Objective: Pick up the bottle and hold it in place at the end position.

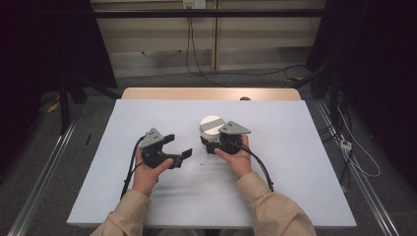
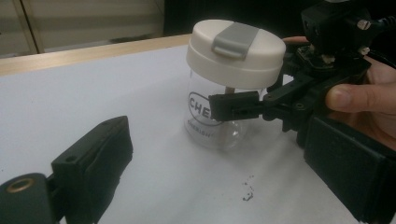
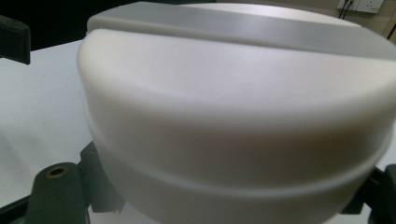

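Because the right gripper's (image 1: 212, 142) jaws clamp only the clear glass body of the jar (image 2: 219, 109), below its lid (image 2: 236, 51), I judge the smooth wall could slip or twist in that hold if the lid is worked, and the jar could tip onto the table (image 1: 295, 162). With its jaws spread wide and holding nothing, the left gripper (image 1: 179, 147) sits just beside the jar and could knock it if it closes in carelessly. Near the table's middle, the jar is small and transparent, with dark lettering and a broad cream lid crossed by a grey flip tab.
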Available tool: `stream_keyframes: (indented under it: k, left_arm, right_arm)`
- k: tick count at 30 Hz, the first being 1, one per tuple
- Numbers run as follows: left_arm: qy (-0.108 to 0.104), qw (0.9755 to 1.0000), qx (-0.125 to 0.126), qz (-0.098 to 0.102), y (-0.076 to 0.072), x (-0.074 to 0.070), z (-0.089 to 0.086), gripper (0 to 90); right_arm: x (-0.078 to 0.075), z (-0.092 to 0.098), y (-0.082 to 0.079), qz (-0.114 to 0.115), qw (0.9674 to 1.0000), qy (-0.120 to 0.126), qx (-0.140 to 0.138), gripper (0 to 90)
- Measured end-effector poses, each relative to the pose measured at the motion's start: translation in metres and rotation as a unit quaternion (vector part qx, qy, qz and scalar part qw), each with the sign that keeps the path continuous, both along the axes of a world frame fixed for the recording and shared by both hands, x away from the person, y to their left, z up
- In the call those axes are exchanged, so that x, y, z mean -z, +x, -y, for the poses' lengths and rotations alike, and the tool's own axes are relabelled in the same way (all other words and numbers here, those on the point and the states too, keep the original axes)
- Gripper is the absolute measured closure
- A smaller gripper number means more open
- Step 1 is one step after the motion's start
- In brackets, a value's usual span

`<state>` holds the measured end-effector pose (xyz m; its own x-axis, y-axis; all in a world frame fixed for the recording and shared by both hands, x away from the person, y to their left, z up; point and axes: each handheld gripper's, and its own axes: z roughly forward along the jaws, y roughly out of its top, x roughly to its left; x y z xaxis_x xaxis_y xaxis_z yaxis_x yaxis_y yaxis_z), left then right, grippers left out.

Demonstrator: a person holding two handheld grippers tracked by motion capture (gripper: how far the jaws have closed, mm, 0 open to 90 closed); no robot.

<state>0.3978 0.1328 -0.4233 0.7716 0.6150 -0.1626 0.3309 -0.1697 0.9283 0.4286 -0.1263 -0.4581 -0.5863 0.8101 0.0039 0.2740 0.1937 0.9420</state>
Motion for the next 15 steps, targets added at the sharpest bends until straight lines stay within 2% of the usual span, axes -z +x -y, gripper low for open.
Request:
stream_keyframes:
  k: [3, 5, 15]
  left_arm:
    - [0.001, 1.0000, 0.003, 0.004, 0.0017, -0.0015, 0.0007, 8.9]
    - [-0.006, 1.0000, 0.000, 0.003, 0.0025, -0.0018, 0.0016, 10.1]
    - [-0.002, 1.0000, 0.002, 0.006, 0.0055, -0.0037, 0.0052, 11.1]
  right_arm:
    - [0.0001, 0.0000, 0.0001, 0.000, 1.0000, 0.000, 0.000, 18.5]
    - [0.0001, 0.0001, 0.0001, 0.000, 1.0000, 0.000, -0.001, 18.5]
    - [0.0000, -0.0002, 0.0001, -0.001, 1.0000, -0.001, 0.001, 18.4]
